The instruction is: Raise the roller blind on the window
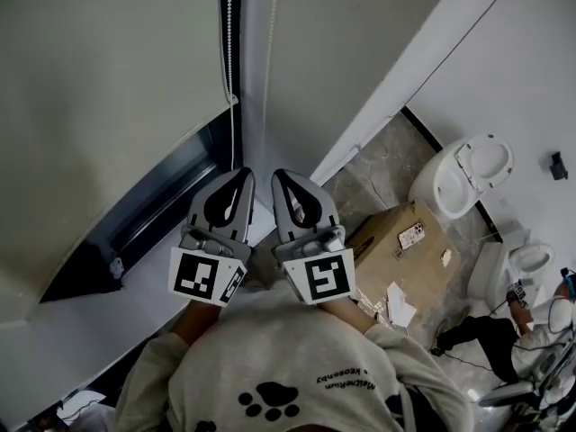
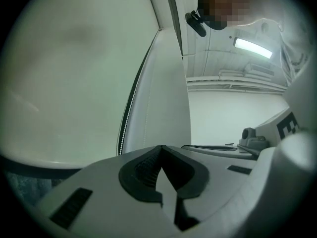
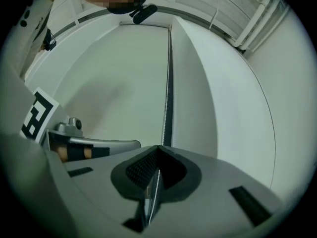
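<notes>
White bead chain hung beside the pale blind. The blind covered most of the window, leaving only a dark strip showing below its bottom edge. The right claw was clamped on one strand of the chain. Just beside it, the left claw had its jaws together, its tip near the other strand.

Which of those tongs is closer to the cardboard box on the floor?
Right. The right tongs show just left of the cardboard box in the head view. The left tongs sit beyond them, farther left, beside the window blind.
</notes>
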`<move>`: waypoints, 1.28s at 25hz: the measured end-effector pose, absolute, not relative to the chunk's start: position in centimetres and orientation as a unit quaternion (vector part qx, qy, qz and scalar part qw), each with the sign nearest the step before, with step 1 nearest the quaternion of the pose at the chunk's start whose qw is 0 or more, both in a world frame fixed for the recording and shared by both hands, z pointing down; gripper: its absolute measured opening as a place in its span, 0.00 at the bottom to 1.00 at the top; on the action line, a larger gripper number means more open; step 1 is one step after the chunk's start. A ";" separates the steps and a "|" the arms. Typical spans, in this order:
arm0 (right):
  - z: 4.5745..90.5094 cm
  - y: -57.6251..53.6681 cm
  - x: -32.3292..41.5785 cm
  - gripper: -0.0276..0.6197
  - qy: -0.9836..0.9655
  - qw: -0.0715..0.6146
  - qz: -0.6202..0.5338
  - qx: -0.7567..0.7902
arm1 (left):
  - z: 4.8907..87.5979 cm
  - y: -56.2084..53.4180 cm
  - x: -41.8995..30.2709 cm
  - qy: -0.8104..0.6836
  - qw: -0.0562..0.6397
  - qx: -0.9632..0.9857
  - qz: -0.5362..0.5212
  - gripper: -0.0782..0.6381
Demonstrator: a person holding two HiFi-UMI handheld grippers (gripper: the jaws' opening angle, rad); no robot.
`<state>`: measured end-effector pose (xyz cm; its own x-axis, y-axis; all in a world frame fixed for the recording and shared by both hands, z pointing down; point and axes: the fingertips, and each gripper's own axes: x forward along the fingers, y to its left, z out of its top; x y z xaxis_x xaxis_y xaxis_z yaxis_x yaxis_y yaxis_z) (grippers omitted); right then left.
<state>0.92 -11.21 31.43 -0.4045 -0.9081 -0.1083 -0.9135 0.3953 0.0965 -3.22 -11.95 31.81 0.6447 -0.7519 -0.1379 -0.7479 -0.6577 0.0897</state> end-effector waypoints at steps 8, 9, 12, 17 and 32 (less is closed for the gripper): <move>31.2 -12.4 1.2 0.06 0.825 0.006 0.074 -0.561 | 31.3 -14.3 -2.3 -0.377 0.011 0.923 -0.078 0.12; 31.1 -12.6 1.2 0.06 0.825 0.007 0.075 -0.560 | 31.2 -14.6 -2.2 -0.376 0.011 0.923 -0.078 0.12; 31.0 -13.3 1.4 0.06 0.826 0.006 0.072 -0.560 | 31.1 -15.6 -1.9 -0.379 0.011 0.923 -0.068 0.12; 30.5 -14.2 1.5 0.06 0.830 0.007 0.076 -0.553 | 30.6 -17.1 -1.2 -0.376 0.008 0.924 -0.064 0.12; 30.3 -15.1 1.8 0.06 0.840 0.012 0.078 -0.537 | 30.4 -22.1 0.6 -0.375 0.003 0.927 -0.030 0.27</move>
